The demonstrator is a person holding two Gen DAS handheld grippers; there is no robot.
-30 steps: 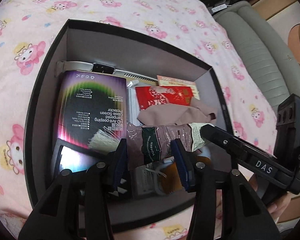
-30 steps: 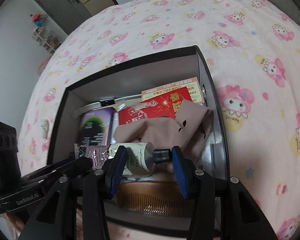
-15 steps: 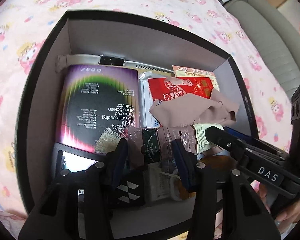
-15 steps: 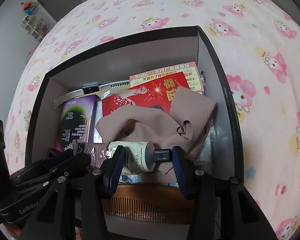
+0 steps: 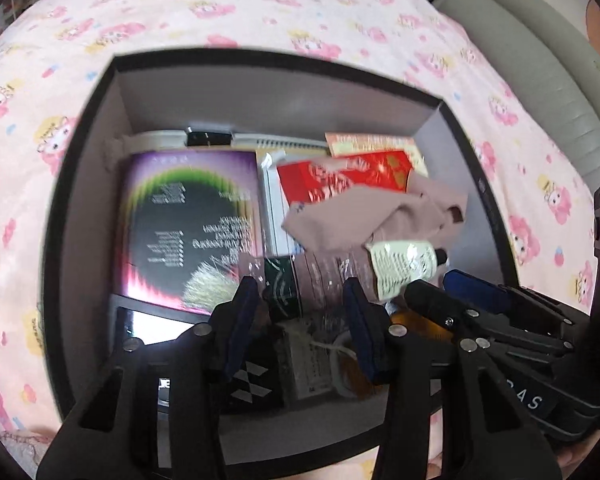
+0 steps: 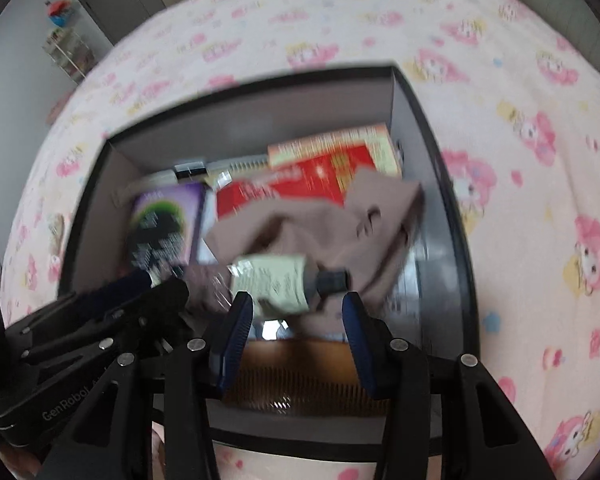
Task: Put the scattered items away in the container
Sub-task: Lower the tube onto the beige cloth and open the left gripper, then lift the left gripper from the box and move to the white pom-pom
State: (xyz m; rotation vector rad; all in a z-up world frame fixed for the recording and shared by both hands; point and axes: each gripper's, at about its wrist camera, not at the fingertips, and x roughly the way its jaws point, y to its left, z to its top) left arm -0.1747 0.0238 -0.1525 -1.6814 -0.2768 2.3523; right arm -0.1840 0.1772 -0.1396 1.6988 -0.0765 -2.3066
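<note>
A small cream tube (image 5: 400, 268) with a crinkled pinkish body, green band and black cap lies crosswise on the pile inside the black box (image 5: 280, 100). My left gripper (image 5: 300, 286) hovers over its tail end. The jaws are closing a little, and the tube sits just past the tips with no pad seen pressing on it. My right gripper (image 6: 297, 300) straddles the label and cap of the tube (image 6: 276, 280), its pads apart. Each gripper shows in the other's view: the right gripper (image 5: 432, 284) and the left gripper (image 6: 156, 286). Both views are blurred.
In the box (image 6: 260, 128) lie a purple screen-protector pack (image 5: 188, 216), a red packet (image 5: 340, 176), a pinkish-brown cloth (image 5: 360, 220), a pale brush head (image 5: 208, 284) and a brown comb (image 6: 308, 372). The box stands on a pink cartoon-print bedsheet (image 5: 260, 8). Grey padding (image 5: 540, 60) runs along the right.
Both cameras have tilted, and the box now looks smaller and lower in the left wrist view. The tube keeps its place against the cloth but sits slightly farther past both sets of fingertips.
</note>
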